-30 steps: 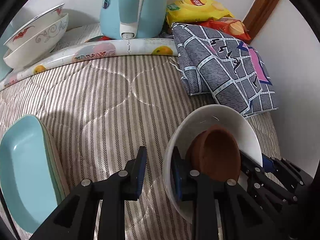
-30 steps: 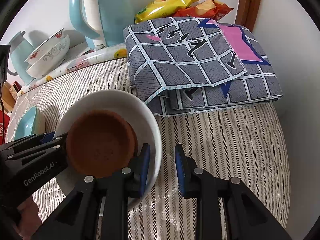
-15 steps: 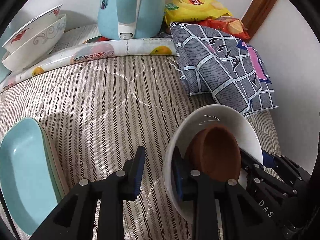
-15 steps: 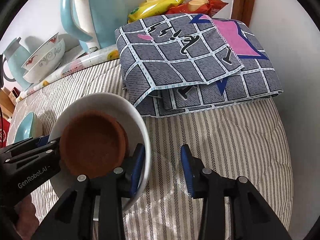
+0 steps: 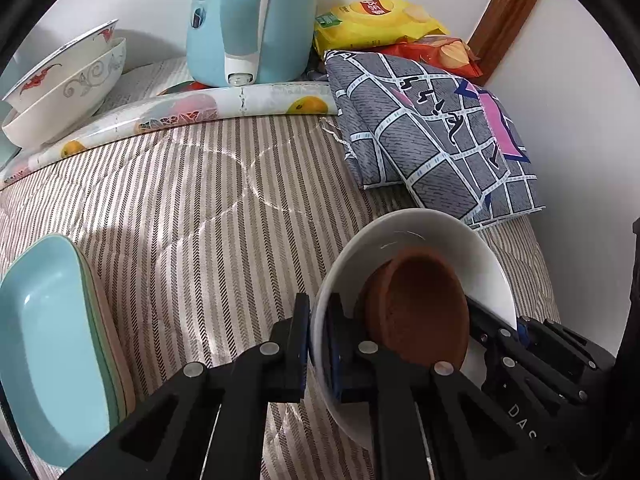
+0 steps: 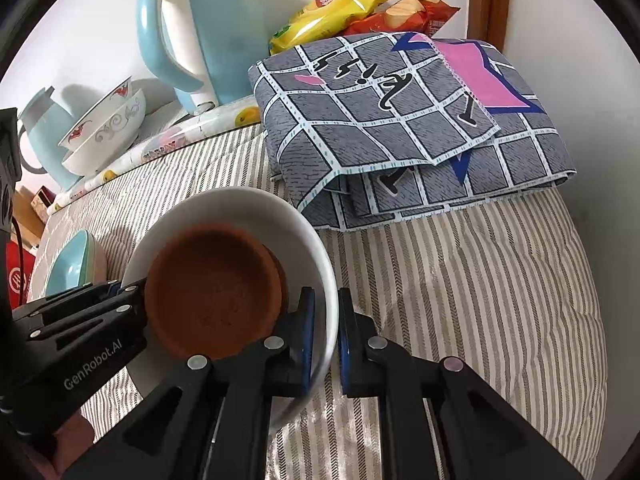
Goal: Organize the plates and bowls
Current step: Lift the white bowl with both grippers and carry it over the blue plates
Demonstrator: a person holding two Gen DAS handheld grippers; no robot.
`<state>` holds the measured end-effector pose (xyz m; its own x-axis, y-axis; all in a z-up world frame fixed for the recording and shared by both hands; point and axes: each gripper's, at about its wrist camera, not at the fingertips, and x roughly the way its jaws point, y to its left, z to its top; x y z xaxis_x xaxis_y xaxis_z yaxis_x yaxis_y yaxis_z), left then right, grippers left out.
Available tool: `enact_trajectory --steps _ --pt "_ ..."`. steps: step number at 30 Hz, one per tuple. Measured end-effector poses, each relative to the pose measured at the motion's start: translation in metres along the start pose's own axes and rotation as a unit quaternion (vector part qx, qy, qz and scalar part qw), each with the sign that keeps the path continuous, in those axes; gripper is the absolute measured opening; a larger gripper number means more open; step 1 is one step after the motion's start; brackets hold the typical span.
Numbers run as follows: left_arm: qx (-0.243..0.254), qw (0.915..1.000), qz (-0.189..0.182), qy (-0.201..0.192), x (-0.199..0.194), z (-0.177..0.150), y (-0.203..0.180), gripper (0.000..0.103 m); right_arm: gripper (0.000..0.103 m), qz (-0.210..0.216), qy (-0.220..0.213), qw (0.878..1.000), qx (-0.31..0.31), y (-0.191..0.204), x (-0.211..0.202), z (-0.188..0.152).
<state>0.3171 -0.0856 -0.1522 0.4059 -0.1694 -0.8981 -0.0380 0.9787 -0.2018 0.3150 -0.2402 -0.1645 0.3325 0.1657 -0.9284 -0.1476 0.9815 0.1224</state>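
Note:
A white bowl [image 5: 440, 232] with a brown clay bowl [image 5: 420, 308] nested inside sits tilted over the striped quilt. My left gripper [image 5: 318, 308] is closing its jaws on the white bowl's left rim, which lies pinched between the pads. In the right wrist view my right gripper [image 6: 326, 304] is closing on the opposite rim of the white bowl [image 6: 240, 204], beside the brown bowl [image 6: 216, 292]. Each gripper shows in the other's view: the right gripper [image 5: 508, 322] at the far rim, the left gripper [image 6: 120, 292] at the near left.
Stacked teal rectangular plates [image 5: 44, 320] lie at the left. Two patterned bowls [image 5: 68, 84] sit nested at the back left, next to a blue kettle [image 5: 248, 20]. A folded grey cloth [image 5: 432, 132] and chip bags [image 5: 372, 16] fill the back right, with a wall close beyond.
Both pairs of jaws have closed in on the white bowl's rim from a wider gap. The right jaws widened briefly first. Bowls and hands have hardly shifted.

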Motion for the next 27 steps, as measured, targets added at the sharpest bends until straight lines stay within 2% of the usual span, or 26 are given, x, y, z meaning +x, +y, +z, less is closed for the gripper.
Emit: enact_trajectory --steps 10,27 --pt "0.002 1.0 -0.002 -0.004 -0.016 -0.014 -0.002 0.009 0.009 -0.004 -0.001 1.0 0.018 -0.002 -0.019 -0.013" --pt "0.011 0.9991 -0.008 -0.041 -0.071 -0.032 -0.009 0.009 0.008 -0.012 -0.043 0.999 0.019 0.007 -0.079 -0.031"
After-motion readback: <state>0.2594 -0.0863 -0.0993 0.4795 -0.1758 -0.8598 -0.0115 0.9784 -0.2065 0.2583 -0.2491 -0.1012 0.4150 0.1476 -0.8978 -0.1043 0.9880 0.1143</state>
